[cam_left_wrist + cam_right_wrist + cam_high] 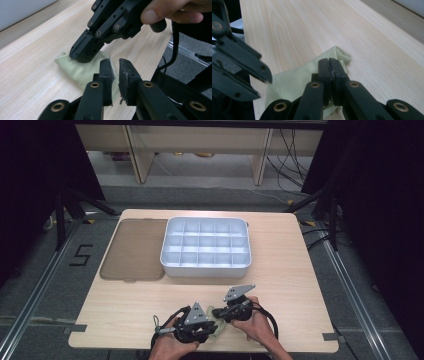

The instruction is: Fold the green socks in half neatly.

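Cloth (pixel 216 324) at the table's (pixel 300 300) near edge is pinched by both clamped tongs, left (pixel 113 63) and right (pixel 328 63); lifting evenly should avoid bunching.

Soft matt green cloth (pixel 294 82) on smooth light-wood table (pixel 294 30); grey plastic tray (pixel 205 247).

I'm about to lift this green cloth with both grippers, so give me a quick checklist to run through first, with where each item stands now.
1. Right gripper shut on cloth: ok, jaws together, cloth bunched under them.
2. Left gripper gripping cloth: cannot tell; jaws nearly shut over its edge.
3. Cloth flat: not ok, far corner rolled.
4. Table around cloth free: ok.
5. Tray away from grippers: ok.
6. Cloth on table: ok, near front edge.
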